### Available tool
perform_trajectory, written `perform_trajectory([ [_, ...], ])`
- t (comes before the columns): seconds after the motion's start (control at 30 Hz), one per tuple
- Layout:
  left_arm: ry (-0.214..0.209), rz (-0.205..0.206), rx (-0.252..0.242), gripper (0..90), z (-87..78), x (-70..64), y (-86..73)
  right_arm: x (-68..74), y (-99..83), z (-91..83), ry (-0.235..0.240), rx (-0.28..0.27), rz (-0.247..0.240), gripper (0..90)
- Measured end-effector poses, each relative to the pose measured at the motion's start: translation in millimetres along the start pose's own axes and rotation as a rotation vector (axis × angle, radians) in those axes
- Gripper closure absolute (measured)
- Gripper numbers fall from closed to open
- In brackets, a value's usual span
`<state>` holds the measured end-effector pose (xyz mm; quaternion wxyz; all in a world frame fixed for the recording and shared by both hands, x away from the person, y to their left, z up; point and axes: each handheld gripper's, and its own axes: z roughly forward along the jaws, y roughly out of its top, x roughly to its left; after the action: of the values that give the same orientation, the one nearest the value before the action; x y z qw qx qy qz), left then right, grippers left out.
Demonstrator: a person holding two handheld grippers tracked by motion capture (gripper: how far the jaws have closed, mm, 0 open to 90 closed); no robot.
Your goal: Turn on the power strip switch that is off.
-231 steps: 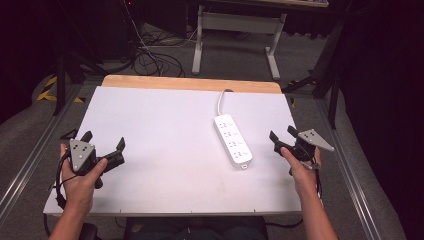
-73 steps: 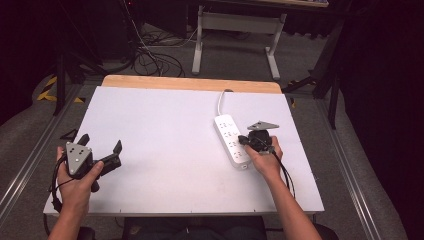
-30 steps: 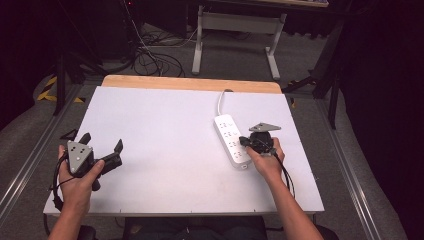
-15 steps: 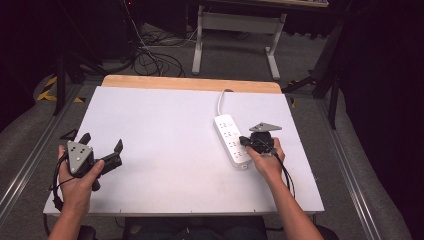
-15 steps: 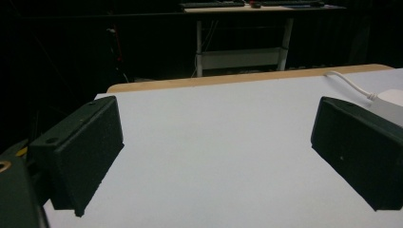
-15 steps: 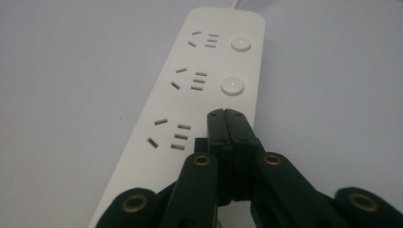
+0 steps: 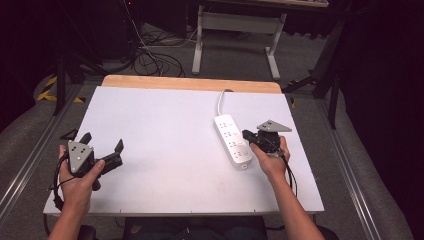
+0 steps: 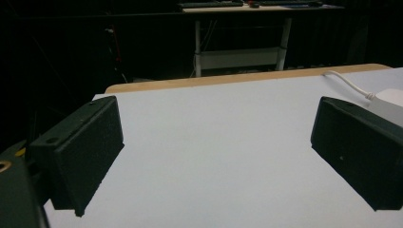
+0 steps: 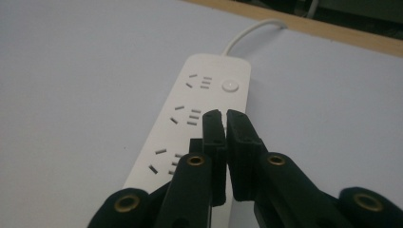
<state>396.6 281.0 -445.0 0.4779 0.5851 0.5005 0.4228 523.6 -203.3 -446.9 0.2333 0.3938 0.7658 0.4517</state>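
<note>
Item: white power strip (image 7: 232,140), lying flat at right of centre of the high view, long axis running from upper left to lower right, its white cord (image 7: 220,100) leading off toward the wooden table edge (image 7: 190,83) at the top. Three socket groups and a round button (image 9: 230,86) at the cord end are seen in the right gripper view. The right gripper (image 7: 248,136) is held over the strip's right side, about its middle; its jaws are drawn together with only a thin slit between, and nothing is clasped in them. In the right gripper view the jaw tips (image 9: 223,116) are pointed along the strip toward the button, short of it; contact with the strip's surface cannot be told. Progress is judged early: an approach to the strip is made, yet no press, grasp or shift of it is evidenced; the button is judged the likely target and is not yet reached. The left gripper (image 7: 102,150) is held at lower left of the high view, well apart from the strip, jaws spread wide and empty. The white table top (image 7: 160,130) between the grippers is bare. Surroundings: a metal stand (image 7: 235,30) and floor cables (image 7: 150,55) beyond the table, in the dark. No obstruction is noted between jaw tips and button.
</note>
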Motion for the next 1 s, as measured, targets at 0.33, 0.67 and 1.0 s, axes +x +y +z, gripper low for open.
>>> perform_trajectory([
  [0.33,-0.004,0.005,0.001,4.1,0.9,-0.4,0.5,-7.6,6.8,-31.9,-0.002,-0.188,-0.002,76.4],
  [0.67,-0.007,0.001,-0.002,4.1,1.7,-1.0,0.8,-13.5,7.8,-55.1,-0.034,-0.293,-0.005,77.2],
  [1.0,-0.012,0.003,-0.005,4.1,1.7,-2.0,1.4,-22.2,6.1,-87.9,-0.037,-0.468,0.024,60.9],
])
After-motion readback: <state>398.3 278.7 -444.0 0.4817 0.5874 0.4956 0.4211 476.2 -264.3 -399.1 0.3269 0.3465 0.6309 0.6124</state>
